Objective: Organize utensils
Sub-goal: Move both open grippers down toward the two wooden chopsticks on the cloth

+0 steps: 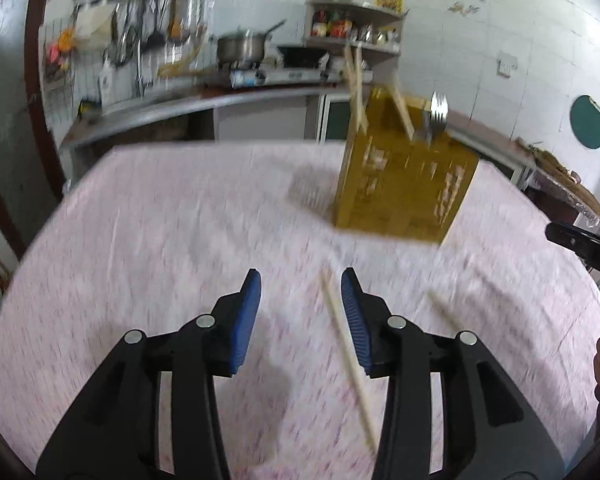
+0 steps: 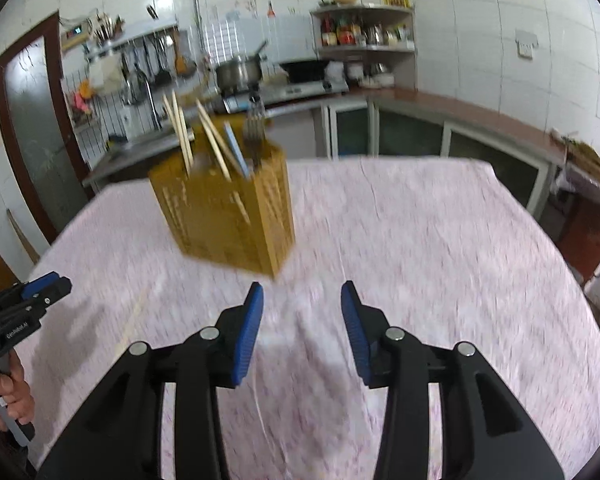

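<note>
A wooden utensil holder [image 1: 404, 184] stands on the pink tablecloth [image 1: 160, 220], with chopsticks and a fork [image 1: 436, 120] sticking out of it. My left gripper [image 1: 301, 280] is open over the cloth, short of the holder. A loose chopstick [image 1: 348, 356] lies on the cloth between its fingers, close to the right pad and not pinched. A second chopstick [image 1: 444, 312] lies further right. In the right wrist view, my right gripper [image 2: 302, 292] is open with nothing between its pads, just short of the holder [image 2: 228, 216]. The left gripper [image 2: 54, 284] shows at that view's left edge.
A kitchen counter [image 2: 460, 108] with a pot [image 2: 236, 72], a stove and a corner shelf of jars [image 2: 364, 34] runs behind the table. A hand [image 2: 8, 392] holds the left tool. A dark door [image 2: 32, 128] stands at the left. Both views are motion-blurred.
</note>
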The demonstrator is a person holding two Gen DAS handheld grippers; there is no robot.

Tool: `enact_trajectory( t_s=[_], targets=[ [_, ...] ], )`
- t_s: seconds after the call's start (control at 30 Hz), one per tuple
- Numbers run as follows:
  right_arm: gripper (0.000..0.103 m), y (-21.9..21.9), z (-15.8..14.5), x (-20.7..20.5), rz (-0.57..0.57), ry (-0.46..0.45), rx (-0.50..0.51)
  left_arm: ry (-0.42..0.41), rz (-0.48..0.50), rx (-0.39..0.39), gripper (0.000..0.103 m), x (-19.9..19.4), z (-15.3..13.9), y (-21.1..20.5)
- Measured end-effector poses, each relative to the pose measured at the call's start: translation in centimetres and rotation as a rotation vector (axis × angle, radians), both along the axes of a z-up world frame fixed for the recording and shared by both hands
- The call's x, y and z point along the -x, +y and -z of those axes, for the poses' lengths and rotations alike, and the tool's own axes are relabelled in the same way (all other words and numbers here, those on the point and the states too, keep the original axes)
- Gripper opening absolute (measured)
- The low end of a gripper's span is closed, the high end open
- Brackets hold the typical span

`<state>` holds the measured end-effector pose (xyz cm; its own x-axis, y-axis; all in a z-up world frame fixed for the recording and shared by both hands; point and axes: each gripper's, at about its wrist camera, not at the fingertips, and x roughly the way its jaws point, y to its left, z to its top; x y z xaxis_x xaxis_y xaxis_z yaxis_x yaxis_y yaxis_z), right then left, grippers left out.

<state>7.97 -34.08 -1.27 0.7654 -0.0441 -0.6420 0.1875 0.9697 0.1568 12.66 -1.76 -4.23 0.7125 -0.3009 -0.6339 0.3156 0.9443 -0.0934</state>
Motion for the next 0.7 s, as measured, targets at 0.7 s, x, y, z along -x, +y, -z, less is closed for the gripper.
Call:
enact_trajectory(
  t_s=[0.7],
  targets=[
    [0.042,7.8,6.0,-4.8,-0.197,0.230,0.019,0.211,0.033,-0.033,0.050,-2.2,4.3,0.2]
  ],
)
